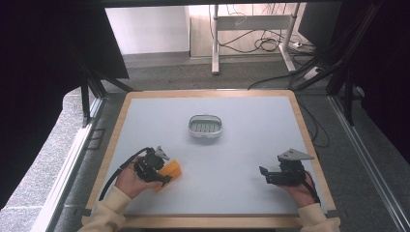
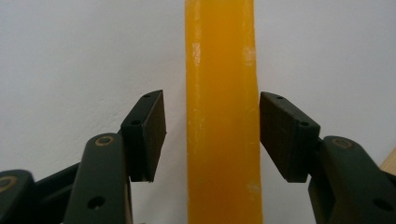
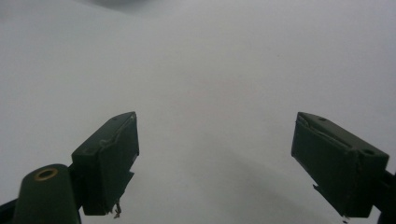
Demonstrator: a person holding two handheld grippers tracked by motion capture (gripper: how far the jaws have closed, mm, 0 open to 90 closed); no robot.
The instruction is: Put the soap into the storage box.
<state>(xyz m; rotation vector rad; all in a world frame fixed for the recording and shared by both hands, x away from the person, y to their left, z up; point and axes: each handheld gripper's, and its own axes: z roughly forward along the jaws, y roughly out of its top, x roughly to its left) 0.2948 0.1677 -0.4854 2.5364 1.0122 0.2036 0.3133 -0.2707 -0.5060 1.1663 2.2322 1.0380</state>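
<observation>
Behind your grey table (image 1: 241,159), cables trail across the floor. Left of the white dish (image 1: 205,126), your left gripper (image 1: 163,175) straddles the orange block (image 1: 170,171); its own view shows pads (image 2: 148,133) just clear of the block (image 2: 222,121). Your right gripper (image 1: 265,175), right of the dish, stands open and holds nothing.

A fixed high camera looks forward and down over the whole table (image 1: 145,121); two gripper-mounted cameras look along their own jaws, close to that same pale tabletop.
</observation>
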